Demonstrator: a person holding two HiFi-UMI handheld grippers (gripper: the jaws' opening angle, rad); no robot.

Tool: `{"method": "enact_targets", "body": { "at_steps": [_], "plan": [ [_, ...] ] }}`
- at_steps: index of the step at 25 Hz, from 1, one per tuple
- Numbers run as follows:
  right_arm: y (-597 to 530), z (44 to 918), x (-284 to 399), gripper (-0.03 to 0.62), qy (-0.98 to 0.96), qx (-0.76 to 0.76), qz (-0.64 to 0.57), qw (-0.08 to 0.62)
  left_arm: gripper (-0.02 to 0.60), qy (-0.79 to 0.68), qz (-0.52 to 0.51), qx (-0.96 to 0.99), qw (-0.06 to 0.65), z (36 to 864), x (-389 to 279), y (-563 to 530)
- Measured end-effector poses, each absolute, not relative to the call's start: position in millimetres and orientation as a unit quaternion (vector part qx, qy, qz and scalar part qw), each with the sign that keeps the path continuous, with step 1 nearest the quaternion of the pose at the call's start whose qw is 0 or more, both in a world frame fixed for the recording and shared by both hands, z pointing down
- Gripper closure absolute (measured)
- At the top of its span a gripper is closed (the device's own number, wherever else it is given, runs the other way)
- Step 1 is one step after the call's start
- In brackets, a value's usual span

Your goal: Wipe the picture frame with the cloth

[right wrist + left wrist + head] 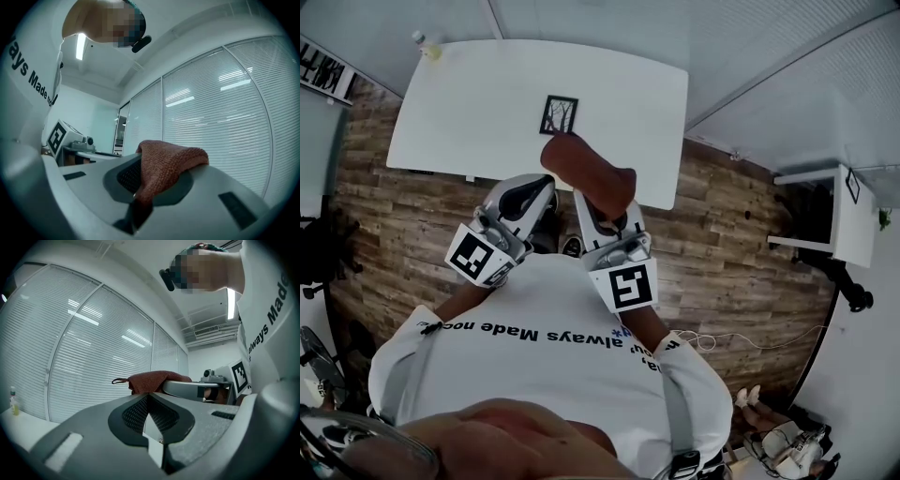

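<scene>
A small black picture frame lies flat on the white table, ahead of both grippers. My right gripper is held up near the person's chest, shut on a reddish-brown cloth that drapes over its jaws. In the right gripper view the cloth hangs down between the closed jaws of that gripper. My left gripper is beside it, shut with nothing in it. From the left gripper view the cloth shows on top of the right gripper. Neither gripper is over the table.
A small bottle stands at the table's far left corner. Wooden floor lies between the person and the table. A white side table stands at the right. Slatted window blinds fill both gripper views.
</scene>
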State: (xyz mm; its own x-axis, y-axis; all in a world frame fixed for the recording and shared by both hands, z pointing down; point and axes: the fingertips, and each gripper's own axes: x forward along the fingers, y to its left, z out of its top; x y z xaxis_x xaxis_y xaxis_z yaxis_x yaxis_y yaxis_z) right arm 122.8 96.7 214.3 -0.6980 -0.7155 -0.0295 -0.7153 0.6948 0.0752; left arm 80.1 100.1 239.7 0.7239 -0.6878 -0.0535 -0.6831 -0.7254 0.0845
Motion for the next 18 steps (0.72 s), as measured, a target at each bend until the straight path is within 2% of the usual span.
{"method": "enact_targets", "body": {
  "at_steps": [18],
  "plan": [
    [-78.2, 215.8, 16.3, 0.565, -0.916, 0.399, -0.035, 0.014, 0.578, -0.359, -0.046, 0.932, 0.035, 240.1, -26.8, -77.3]
  ]
}}
